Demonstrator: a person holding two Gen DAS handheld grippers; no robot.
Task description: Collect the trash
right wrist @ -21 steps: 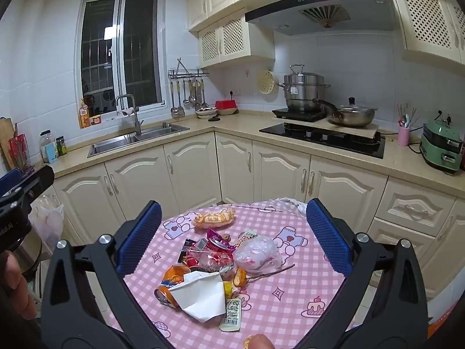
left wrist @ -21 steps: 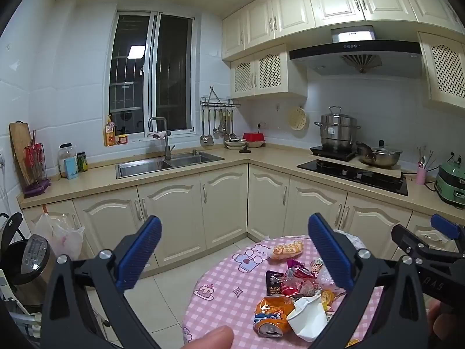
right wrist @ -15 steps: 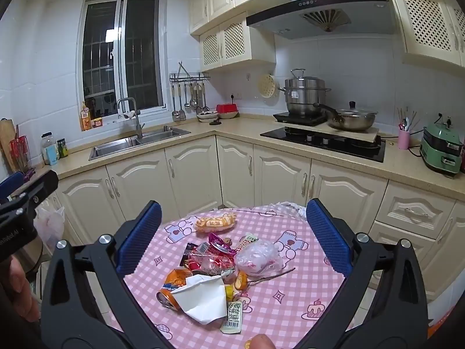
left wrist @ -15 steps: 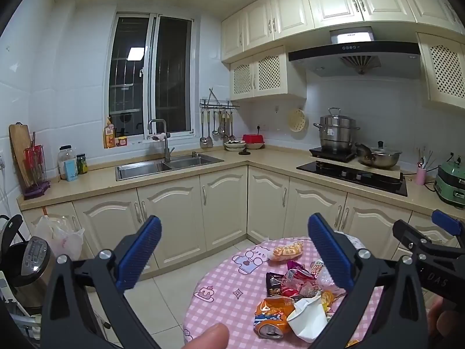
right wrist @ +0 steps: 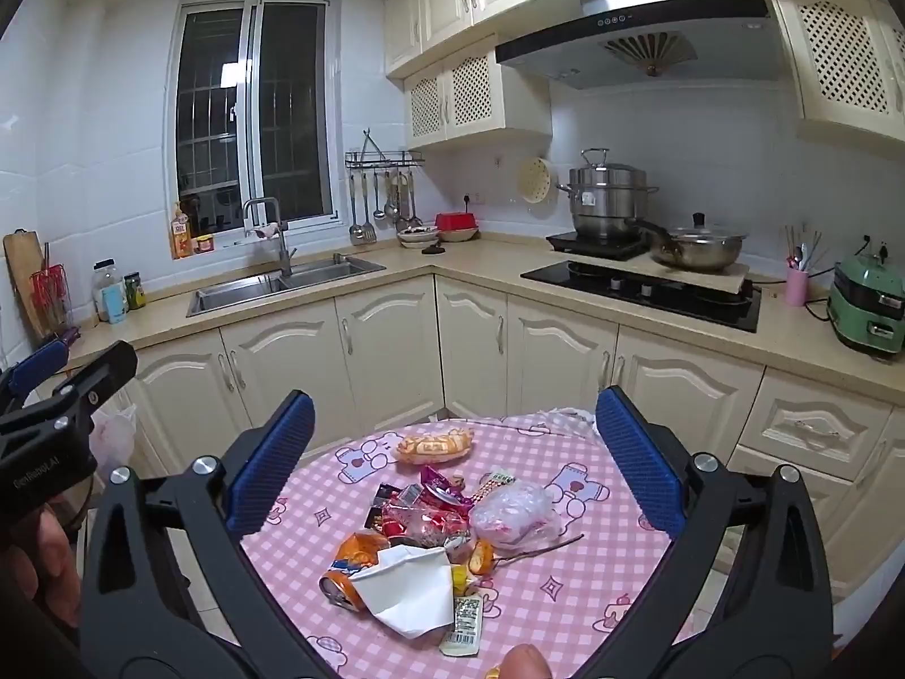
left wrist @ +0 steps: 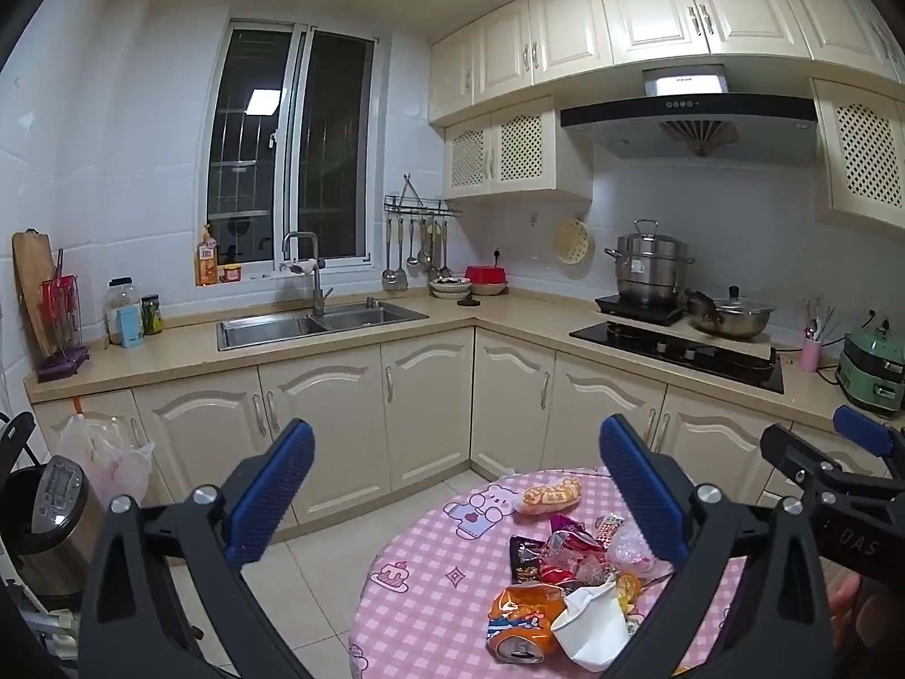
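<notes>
Trash (right wrist: 430,532) below both raised, wide-open tongs (right wrist: 452,469).

Trash pile (right wrist: 430,532) on the round table (right wrist: 571,594), crushed can (right wrist: 339,585) at the pile's near edge (under a paper cup (right wrist: 407,588)), bread packet (right wrist: 432,446) behind the pile, sink (right wrist: 283,283) behind and left of the table, stove (right wrist: 645,288) behind and right

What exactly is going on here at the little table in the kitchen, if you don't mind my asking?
A person is holding a two-finger tool in each hand above a round table with a pink checked cloth, apparently about to clear up. The left tool and right tool are both wide open and empty. Nothing has been picked up yet: the pile of trash, including a crushed orange can, a white paper cup and a crumpled clear bag, lies on the cloth.
</notes>
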